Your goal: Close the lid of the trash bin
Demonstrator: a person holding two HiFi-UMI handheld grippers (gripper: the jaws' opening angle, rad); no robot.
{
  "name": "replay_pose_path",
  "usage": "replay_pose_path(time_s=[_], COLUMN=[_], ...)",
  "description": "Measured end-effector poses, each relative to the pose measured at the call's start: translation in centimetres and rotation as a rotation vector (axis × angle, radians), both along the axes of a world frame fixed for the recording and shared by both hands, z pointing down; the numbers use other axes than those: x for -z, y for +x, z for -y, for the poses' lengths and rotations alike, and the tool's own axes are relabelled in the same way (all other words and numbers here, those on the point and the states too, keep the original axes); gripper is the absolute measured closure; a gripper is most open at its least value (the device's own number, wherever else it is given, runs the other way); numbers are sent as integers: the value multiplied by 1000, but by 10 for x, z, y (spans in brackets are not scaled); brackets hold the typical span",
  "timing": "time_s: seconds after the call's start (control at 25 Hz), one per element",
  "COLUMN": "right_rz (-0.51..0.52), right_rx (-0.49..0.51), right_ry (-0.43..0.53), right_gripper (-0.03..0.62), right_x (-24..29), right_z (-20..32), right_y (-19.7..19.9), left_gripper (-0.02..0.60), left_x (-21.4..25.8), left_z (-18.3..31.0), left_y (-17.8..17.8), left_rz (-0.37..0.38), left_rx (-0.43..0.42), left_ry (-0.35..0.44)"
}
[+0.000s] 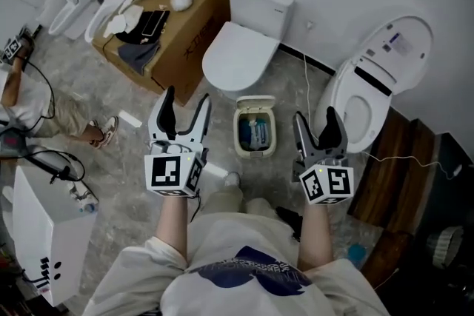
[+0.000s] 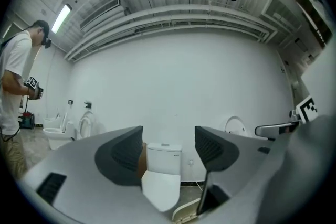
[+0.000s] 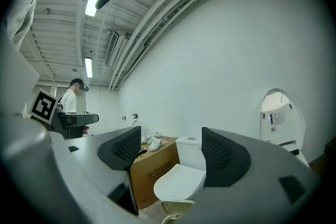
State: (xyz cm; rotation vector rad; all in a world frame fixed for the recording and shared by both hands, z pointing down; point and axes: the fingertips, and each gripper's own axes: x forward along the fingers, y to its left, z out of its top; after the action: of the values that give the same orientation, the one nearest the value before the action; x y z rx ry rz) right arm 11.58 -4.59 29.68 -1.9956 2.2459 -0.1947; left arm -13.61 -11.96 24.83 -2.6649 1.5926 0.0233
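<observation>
We hold the left claw point(image 1: 188, 96) and the right claw point(image 1: 315, 117) out level above the grey floor point(image 1: 126, 159). Between them, a little ahead of both, stands the trash bin point(image 1: 239, 131). Its lid point(image 1: 255, 102) is swung back on the far side, towards the closed white toilet point(image 1: 238, 52) just behind it, so the bin gapes open and we can see something blue and white inside. Neither claw touches the bin or the lid. The left claw is spread wide with nothing in its grasp. In the left gripper view its two dark pads point(image 2: 122, 155) stand well apart, and through the gap we see only the toilet against the white wall, with the pale edge of the lid low in the picture. The right claw is just as wide and just as empty, and in the right gripper view its gap frames the same toilet and the brown cardboard box point(image 3: 152, 170) beside it. In the head view that box lies left of the toilet, with white and dark items on top. To the right of the bin a second toilet point(image 1: 370, 81) stands with its seat and cover raised. At the far left edge is another person point(image 1: 26, 103) in a white shirt.
</observation>
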Motion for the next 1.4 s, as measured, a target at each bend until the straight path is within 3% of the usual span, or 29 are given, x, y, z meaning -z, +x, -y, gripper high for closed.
replay_pose_path(time_s=[0.28,0.56,0.76,0.96,1.16,1.4], right_rz=[-42,-55,-175,-431,-527,-561], right_rx=[-61,22,178,493,756,806], right_ry=[-49,-89,-168,-333,-511,-637], right_gripper=[246,244,246,255,272,275], right_x=[-14,-27,-68,-157,-261,-350], right_z=[19,38,63,100,124,152], right_y=[16,23,22,0,-23,-31], left_gripper=[285,287,285,285,287,287], left_x=[-11,-19,-30,-46,-86,-130], left_z=[37,45,44,45,41,24], left_y=[-2,12,30,41,47,41], left_rz=[-24,-38,-20,-1,26,30], left_rx=[-24,22,35,85,133,191], left_ry=[-34,-57,-73,-91,-145,-214])
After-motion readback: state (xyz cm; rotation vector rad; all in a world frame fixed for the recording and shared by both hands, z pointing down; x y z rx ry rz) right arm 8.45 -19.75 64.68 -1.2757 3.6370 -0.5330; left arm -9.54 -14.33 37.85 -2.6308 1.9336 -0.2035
